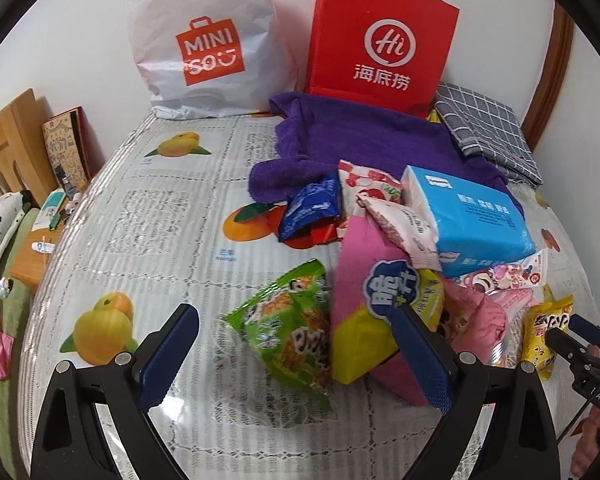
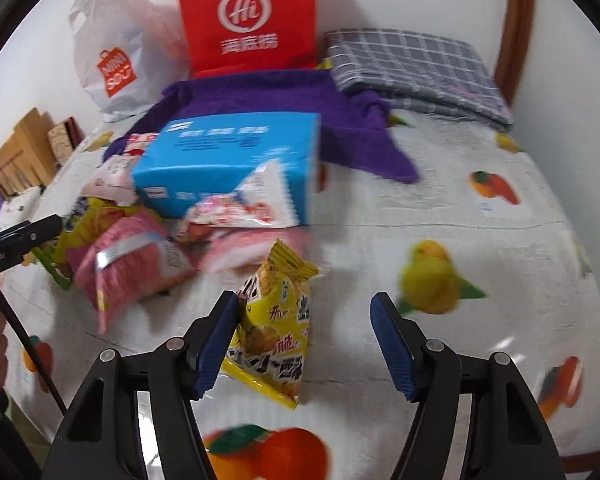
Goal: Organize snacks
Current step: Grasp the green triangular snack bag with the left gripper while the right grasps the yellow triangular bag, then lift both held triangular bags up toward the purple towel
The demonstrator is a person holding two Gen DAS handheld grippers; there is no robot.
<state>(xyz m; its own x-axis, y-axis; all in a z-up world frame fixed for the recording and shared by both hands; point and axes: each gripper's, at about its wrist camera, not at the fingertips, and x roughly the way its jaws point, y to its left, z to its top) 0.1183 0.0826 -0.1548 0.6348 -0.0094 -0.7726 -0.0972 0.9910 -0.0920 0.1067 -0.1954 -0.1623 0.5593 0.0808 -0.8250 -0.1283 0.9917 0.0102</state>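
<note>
Meanwhile both claws gape wide: left claw [image 1: 296, 350] straddles green packet [image 1: 290, 330], right claw [image 2: 304, 344] yellow packet [image 2: 274, 332].

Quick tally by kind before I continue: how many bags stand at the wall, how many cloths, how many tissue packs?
Bags at the wall: 2, the white plastic bag and the red paper bag
Cloths: 2, the purple towel and the grey checked cloth
Tissue packs: 1, the blue pack
Total: 5

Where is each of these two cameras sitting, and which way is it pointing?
Left wrist: on the left hand-held gripper, facing the green snack; its open fingers show.
Right wrist: on the right hand-held gripper, facing the yellow snack; its open fingers show.
Shared: blue box, red bag, and each other's gripper.
</note>
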